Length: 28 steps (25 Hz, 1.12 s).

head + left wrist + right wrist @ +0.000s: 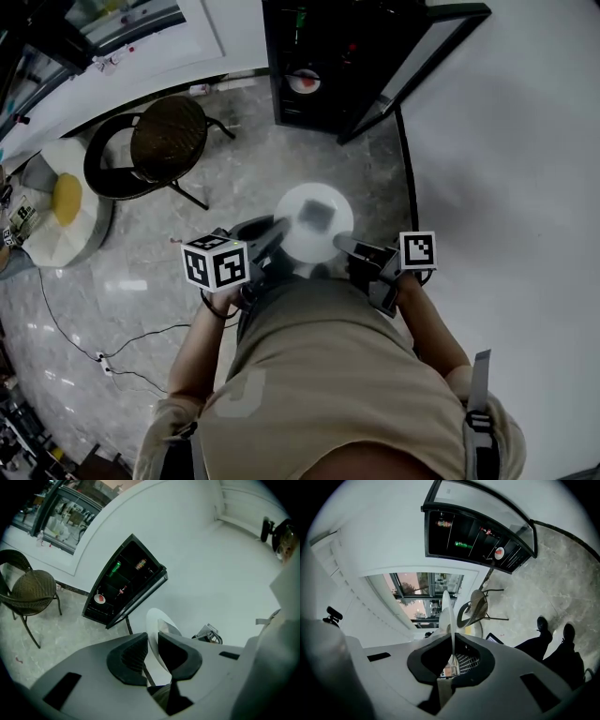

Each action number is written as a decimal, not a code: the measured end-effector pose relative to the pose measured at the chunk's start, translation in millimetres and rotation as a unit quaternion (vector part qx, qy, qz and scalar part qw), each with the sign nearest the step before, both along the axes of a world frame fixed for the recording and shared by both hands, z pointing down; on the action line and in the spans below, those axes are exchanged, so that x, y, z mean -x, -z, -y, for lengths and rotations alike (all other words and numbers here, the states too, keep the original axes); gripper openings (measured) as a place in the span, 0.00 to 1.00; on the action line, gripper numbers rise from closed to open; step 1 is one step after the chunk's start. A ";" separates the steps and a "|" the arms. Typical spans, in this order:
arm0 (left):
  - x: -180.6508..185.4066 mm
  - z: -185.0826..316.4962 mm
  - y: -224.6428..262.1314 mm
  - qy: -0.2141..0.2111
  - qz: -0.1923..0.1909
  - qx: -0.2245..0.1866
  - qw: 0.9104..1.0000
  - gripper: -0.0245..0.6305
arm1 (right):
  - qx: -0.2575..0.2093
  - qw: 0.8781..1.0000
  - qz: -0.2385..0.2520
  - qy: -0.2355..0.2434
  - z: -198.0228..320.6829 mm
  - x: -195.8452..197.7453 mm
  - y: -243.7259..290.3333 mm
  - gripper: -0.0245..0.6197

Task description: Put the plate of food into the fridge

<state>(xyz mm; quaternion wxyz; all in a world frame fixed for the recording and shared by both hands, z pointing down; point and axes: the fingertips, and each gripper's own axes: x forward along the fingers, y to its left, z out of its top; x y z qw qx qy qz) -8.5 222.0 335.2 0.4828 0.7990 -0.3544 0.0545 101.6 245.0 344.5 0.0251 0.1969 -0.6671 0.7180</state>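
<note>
A white plate [292, 246] with a greyish piece of food [315, 216] is held level in front of me, between both grippers. My left gripper [272, 236] is shut on its left rim; in the left gripper view the plate [156, 623] stands edge-on between the dark pads of the left gripper [152, 651]. My right gripper [348, 246] is shut on the right rim, and in the right gripper view the thin plate edge [448, 613] runs into the right gripper [452, 660]. The black fridge [328, 56] stands ahead with its glass door [422, 56] swung open.
Inside the fridge [122, 585] a red-and-white dish [303, 82] and bottles sit on shelves. A wicker chair [164, 141] stands to the left, beyond it a white pouf with a yellow cushion [61, 211]. A cable [112, 347] lies on the floor. A white wall [525, 187] runs along the right.
</note>
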 end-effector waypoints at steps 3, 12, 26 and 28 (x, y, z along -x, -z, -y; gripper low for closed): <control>12.0 9.4 -1.4 -0.008 0.000 -0.003 1.000 0.15 | -0.001 1.000 -0.003 -0.007 8.0 12.4 -2.4 0.08; 45.0 29.1 -3.7 -0.014 -0.014 -0.001 1.000 0.15 | 0.002 1.000 -0.009 -0.027 27.8 44.9 -2.0 0.08; 72.7 55.2 2.3 -0.029 -0.025 -0.027 0.999 0.15 | 0.001 0.998 -0.007 -0.061 49.8 72.6 -1.4 0.08; 71.5 55.6 1.5 -0.029 -0.028 -0.023 0.999 0.15 | 0.001 0.998 -0.016 -0.062 50.9 70.6 -0.8 0.08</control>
